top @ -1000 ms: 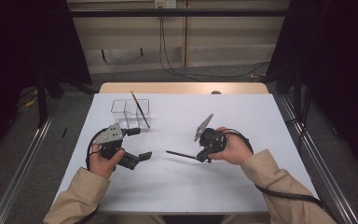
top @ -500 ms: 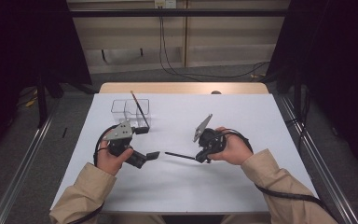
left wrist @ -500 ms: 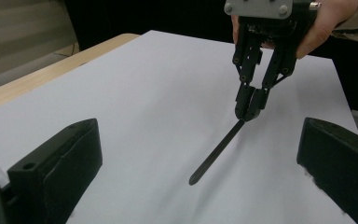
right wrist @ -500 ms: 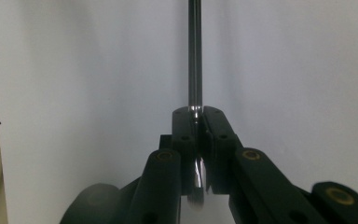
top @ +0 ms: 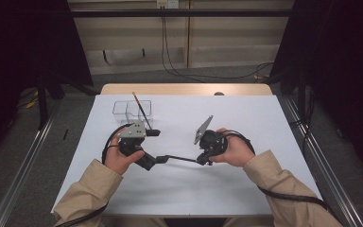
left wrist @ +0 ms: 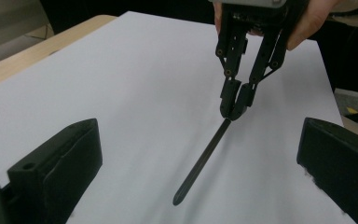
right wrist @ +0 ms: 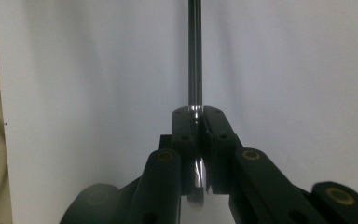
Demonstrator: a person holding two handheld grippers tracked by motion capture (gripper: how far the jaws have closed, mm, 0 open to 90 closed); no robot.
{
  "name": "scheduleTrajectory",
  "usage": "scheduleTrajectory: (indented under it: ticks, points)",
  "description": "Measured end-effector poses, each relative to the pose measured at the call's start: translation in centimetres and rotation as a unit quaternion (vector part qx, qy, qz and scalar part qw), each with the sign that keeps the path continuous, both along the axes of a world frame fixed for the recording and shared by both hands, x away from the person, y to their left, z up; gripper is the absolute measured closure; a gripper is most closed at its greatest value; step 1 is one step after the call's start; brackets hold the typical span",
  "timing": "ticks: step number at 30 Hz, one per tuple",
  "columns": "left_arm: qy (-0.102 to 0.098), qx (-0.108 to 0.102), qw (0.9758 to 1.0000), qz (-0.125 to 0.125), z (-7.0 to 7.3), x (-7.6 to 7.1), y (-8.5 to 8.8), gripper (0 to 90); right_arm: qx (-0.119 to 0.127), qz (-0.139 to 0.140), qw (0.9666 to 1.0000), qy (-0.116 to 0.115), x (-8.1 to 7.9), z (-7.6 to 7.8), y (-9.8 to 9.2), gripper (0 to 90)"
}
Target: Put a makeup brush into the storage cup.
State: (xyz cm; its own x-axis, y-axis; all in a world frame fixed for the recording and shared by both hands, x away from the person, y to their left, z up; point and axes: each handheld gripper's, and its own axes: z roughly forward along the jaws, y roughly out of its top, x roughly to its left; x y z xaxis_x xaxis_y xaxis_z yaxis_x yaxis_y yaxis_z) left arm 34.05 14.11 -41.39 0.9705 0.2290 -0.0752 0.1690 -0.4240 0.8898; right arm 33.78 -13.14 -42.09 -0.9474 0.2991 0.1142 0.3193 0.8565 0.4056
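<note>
Standing pen (top: 141,109) in clear divided holder (top: 123,109); right tongs (top: 201,161) clamping dark rod (top: 182,159).

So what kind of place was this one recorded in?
Most likely a lab or recording setup, not a home. A table under a plain white sheet stands between metal floor rails, dark curtains hang at both sides, and cables trail across the floor behind.
</note>
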Motion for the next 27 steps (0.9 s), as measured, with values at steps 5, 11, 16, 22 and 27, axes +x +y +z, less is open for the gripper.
scheduleTrajectory:
  ticks: [5,11,16,22,27]
  points:
    - [0.006,0.018,0.9997,-0.014,0.1,0.1,-0.8,0.0,-0.005,0.002,1.0,0.001,-0.1,0.0,0.2,84.5]
    - [0.016,0.044,0.9984,-0.032,0.3,0.3,-1.6,0.0,-0.005,0.009,0.9999,-0.001,-0.1,0.1,0.3,84.5]
    - [0.022,0.061,0.997,-0.043,0.4,0.3,-2.1,0.0,-0.006,0.008,1.0,-0.001,-0.1,0.1,0.3,84.5]
    - [0.03,0.087,0.9942,-0.056,0.4,0.5,-3.0,0.0,-0.008,0.012,0.9999,-0.002,-0.1,0.2,0.3,84.5]
    - [0.042,0.105,0.9913,-0.068,0.7,0.5,-3.6,0.0,-0.004,0.017,0.9998,-0.005,-0.1,0.4,0.4,84.5]
